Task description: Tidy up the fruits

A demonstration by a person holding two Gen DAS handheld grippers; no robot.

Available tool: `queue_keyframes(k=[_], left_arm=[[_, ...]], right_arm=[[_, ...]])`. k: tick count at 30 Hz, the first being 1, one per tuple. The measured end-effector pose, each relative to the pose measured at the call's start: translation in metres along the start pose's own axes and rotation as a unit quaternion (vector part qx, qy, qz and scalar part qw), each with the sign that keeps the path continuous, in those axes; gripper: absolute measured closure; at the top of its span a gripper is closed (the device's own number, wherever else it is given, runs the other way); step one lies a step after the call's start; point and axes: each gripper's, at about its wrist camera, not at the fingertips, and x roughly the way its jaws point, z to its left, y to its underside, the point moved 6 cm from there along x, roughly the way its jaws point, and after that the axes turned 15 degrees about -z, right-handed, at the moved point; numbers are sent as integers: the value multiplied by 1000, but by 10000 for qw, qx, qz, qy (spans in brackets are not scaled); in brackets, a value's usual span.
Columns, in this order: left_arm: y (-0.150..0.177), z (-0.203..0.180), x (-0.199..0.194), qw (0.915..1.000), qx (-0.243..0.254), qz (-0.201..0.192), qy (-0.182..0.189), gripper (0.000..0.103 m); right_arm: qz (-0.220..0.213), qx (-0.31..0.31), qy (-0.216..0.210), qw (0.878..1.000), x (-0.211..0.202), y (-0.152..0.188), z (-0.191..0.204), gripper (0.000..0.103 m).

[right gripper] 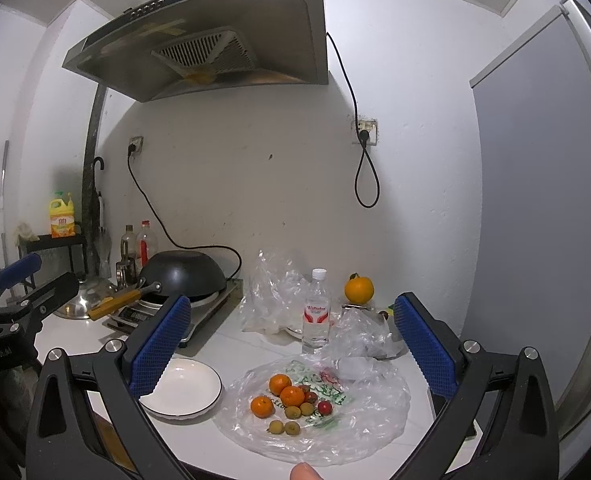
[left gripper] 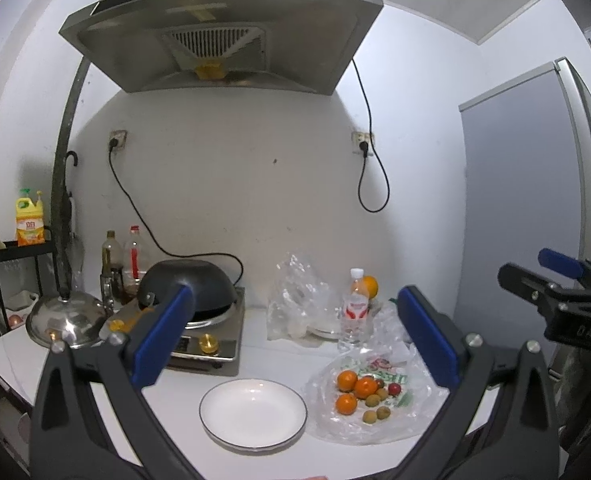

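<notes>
Left gripper (left gripper: 295,336): you hold it above the counter with its ribbed blue pads spread wide, nothing between them; the white plate sits in the gap.
Right gripper (right gripper: 291,340): your jaws stand wide apart here too, empty, with the fruit pile framed between the waffle-textured blue pads (right gripper: 159,348).
Fruits: three small round mandarins (right gripper: 291,395) with glossy orange peel, several dull yellow-green round fruits (right gripper: 292,412), and small shiny red ones (right gripper: 324,407), all clustered touching or just beside each other. Being round, they show no long axis you could name.
Plastic bag (right gripper: 375,412): thin, crinkled, clear film with green and red print, spread flat on the counter under the fruit.
White plate (right gripper: 211,384): smooth, round, shallow, with a dark rim line; bare, just beside the bag on its left.
Counter (right gripper: 255,344): white and smooth.
Water bottle (right gripper: 316,312): clear plastic, upright behind the bag, its long axis vertical.
Large orange (right gripper: 358,289): farther back near the wall, apart from the pile.
</notes>
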Motion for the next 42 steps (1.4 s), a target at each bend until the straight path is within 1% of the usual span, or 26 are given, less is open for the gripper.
queue_keyframes(k=[11,20,27,30,34,35,37,39,42], left_arm=[[4,0,5,10000,-18,71,-6,1],[8,-1,9,9999,-81,118,32,1],[17,-7,25,9996,-31,270,12,1],[25,-11,34,9992,-1,401,4,1],[41,-22,49,9981,55,621,7,1],[44,-24,52,9977,67,667,18,1],[54,-32,60,9968,105,794,38,1],[64,-41,67,9957,157,911,60,1],[83,-55,78,9933,249,1127,101,1]], right_arm=[[44,-12,-36,10000,1,0,2,0],[85,24,-86,9999,11,2,1,0],[153,45,-183,9997,23,8,-6,0],[210,54,-164,9996,29,15,-15,0],[359,23,-96,9993,40,30,-37,1],[408,15,-82,9991,43,35,-42,2],[548,11,-67,9985,50,48,-56,8],[636,-7,-56,9980,57,58,-68,10],[745,0,-98,9972,62,69,-76,15]])
